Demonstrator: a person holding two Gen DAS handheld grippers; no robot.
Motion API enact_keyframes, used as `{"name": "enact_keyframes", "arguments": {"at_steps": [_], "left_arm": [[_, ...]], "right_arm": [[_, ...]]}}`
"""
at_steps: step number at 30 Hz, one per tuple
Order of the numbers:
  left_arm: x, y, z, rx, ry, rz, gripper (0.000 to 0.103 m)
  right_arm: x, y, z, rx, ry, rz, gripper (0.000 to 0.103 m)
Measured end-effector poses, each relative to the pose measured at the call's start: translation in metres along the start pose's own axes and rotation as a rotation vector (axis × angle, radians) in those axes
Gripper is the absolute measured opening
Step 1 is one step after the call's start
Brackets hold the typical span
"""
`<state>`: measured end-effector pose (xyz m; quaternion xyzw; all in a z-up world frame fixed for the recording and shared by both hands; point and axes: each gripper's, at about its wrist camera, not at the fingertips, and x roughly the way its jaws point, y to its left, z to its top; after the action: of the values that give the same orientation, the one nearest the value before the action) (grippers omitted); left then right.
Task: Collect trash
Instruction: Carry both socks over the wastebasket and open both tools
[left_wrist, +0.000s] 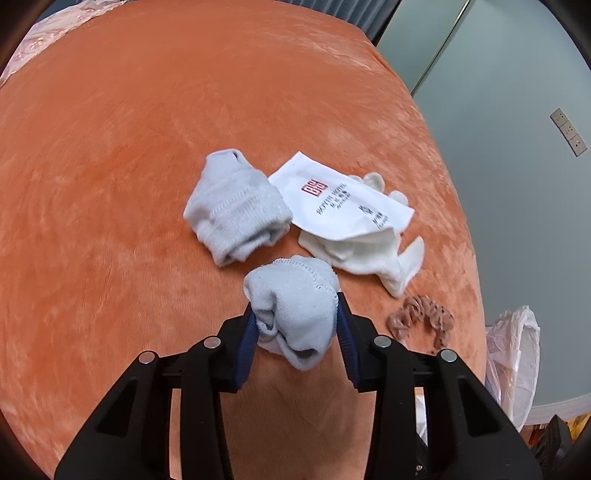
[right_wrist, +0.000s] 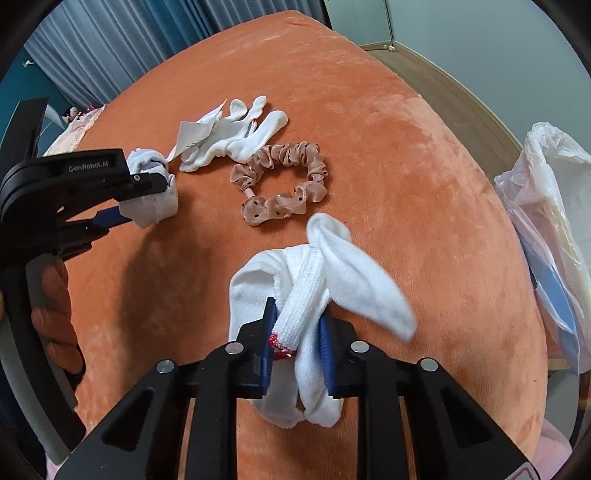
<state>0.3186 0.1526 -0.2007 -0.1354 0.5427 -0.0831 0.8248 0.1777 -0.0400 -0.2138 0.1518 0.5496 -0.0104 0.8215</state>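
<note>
Pale blue sock (left_wrist: 295, 295) is being clamped between left gripper (left_wrist: 300, 325) pads, resting on orange bed cover (left_wrist: 147, 147). White sock (right_wrist: 314, 295) is being pinched by right gripper (right_wrist: 297, 341) over same cover. Bagged bin (right_wrist: 550, 221) is being left at bedside.
</note>
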Motion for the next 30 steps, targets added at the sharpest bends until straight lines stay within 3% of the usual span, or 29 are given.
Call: {"name": "enact_keyframes", "arguments": {"at_steps": [9,30], "left_arm": [[-0.034,-0.018,-0.040,0.028,0.003,-0.021,0.038],[-0.108,-0.095,-0.106,0.161,-0.046,-0.071,0.038]], "right_arm": [[-0.029,-0.002,-0.013,0.009,-0.028,0.022,0.014],[-0.143,-0.056,-0.014,0.104,-0.252,0.033,0.014]]}}
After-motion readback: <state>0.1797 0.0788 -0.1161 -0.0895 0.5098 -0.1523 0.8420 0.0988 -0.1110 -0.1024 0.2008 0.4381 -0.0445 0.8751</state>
